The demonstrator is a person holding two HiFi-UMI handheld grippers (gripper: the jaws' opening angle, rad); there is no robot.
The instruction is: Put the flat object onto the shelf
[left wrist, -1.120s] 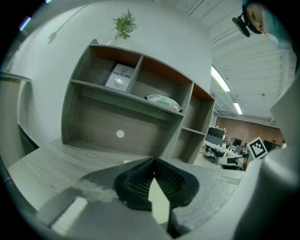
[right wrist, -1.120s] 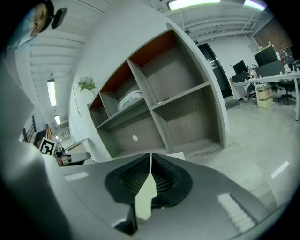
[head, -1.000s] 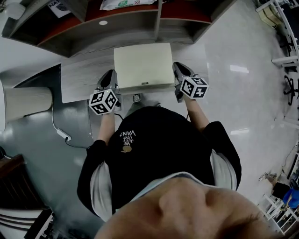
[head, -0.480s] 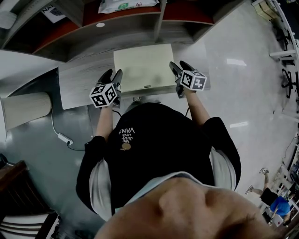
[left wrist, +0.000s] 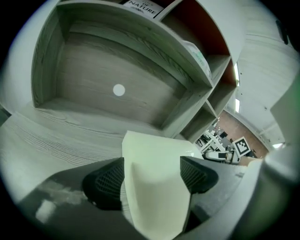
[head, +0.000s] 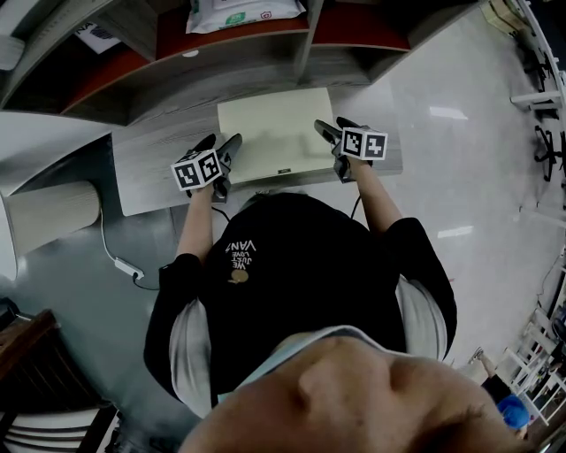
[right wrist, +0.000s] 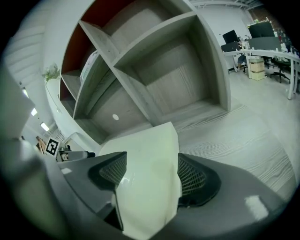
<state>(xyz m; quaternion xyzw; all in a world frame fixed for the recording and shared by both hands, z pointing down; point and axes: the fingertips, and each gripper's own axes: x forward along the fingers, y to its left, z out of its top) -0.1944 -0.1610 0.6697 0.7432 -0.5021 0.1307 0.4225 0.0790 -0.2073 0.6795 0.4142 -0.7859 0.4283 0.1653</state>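
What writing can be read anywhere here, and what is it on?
"NATURE": card on the shelf.
"VAN": black shirt, seen upside down; the smaller lines beside it are unclear.
White package on the shelf: print too blurred to read.
Marker cubes: square patterns only, no words.

The flat object (head: 276, 133) is a thin, pale cream rectangular panel with a small dark mark at the middle of its near edge. It lies flat on the bottom board of the grey wood-grain shelf (head: 150, 168), in front of the open compartments rather than inside one.
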